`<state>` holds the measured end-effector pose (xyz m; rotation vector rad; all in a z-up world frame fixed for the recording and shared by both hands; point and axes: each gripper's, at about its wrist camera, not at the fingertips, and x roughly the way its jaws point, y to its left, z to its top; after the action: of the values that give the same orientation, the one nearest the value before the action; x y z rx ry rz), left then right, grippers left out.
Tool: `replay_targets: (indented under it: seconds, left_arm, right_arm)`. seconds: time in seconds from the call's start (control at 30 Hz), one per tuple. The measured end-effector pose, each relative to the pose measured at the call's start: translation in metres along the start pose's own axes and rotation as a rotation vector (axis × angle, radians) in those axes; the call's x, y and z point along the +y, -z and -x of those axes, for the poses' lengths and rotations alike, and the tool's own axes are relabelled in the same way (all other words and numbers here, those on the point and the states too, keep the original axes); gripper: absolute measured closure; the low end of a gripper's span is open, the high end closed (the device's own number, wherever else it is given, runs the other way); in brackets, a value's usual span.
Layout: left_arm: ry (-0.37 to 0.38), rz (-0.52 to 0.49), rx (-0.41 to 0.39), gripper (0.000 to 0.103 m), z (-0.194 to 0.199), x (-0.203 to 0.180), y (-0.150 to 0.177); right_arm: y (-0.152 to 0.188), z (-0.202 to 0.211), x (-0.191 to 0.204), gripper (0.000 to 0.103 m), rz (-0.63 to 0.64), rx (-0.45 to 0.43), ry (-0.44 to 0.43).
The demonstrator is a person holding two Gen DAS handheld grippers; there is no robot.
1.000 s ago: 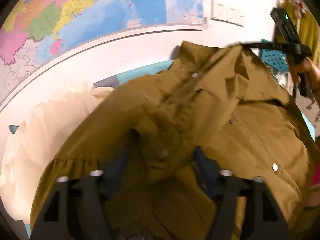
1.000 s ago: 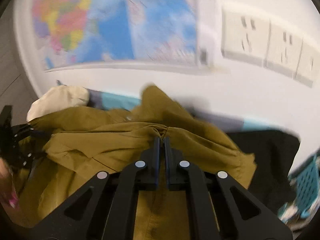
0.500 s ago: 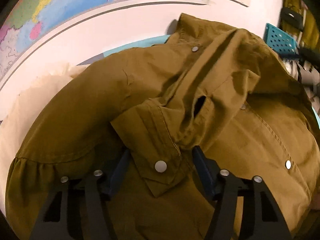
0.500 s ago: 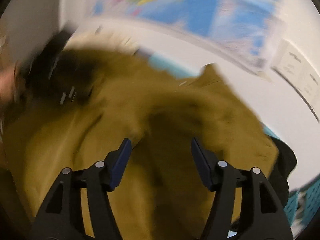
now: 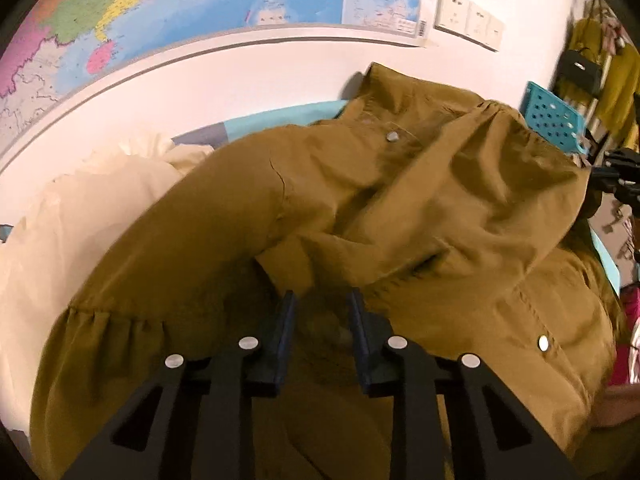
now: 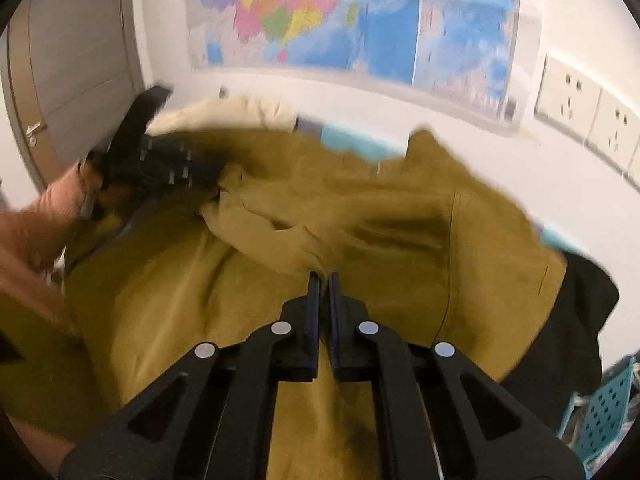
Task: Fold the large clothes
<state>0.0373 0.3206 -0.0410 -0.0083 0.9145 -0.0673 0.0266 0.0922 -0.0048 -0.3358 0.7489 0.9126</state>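
The olive-brown cotton jacket with metal snap buttons [image 5: 400,216] lies heaped on a light blue bed surface [image 5: 280,116] against the white wall, between a cream-coloured crumpled cloth [image 5: 80,208] on one side and a black garment [image 6: 568,320] on the other. The left gripper [image 5: 320,312] is closing its jaws, with a bunched fold of the jacket's cloth between them, though the pads do not yet look pressed tight. The right gripper [image 6: 323,280] has its jaws all but together at the edge of a ridge of fabric; whether any cloth is truly pinched there I cannot tell. The likely trouble: the left jaws may catch several layers at once, so a pull would drag the whole heap rather than one edge, and the right may slip off with nothing held. The jacket's collar end [image 5: 384,80] points toward the wall, its gathered hem [image 5: 112,320] toward the left camera, so its long axis seems to run from camera to wall, though the bunching makes this uncertain.
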Motion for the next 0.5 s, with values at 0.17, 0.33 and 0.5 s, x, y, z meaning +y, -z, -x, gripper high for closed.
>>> replay_targets:
  seconds: [0.17, 0.33, 0.5]
  left_arm:
    - [0.096, 0.037, 0.014, 0.033, -0.001, 0.004, 0.014]
    - [0.112, 0.052, 0.033, 0.019, -0.009, -0.003, 0.009]
    - [0.046, 0.037, 0.084, 0.059, -0.040, -0.012, -0.001]
  right_arm:
    - [0.037, -0.049, 0.000, 0.096, -0.017, 0.182, 0.070]
    - [0.033, -0.056, -0.006, 0.080, -0.083, 0.108, 0.036]
    - [0.035, -0.022, -0.001, 0.071, -0.099, 0.011, -0.050]
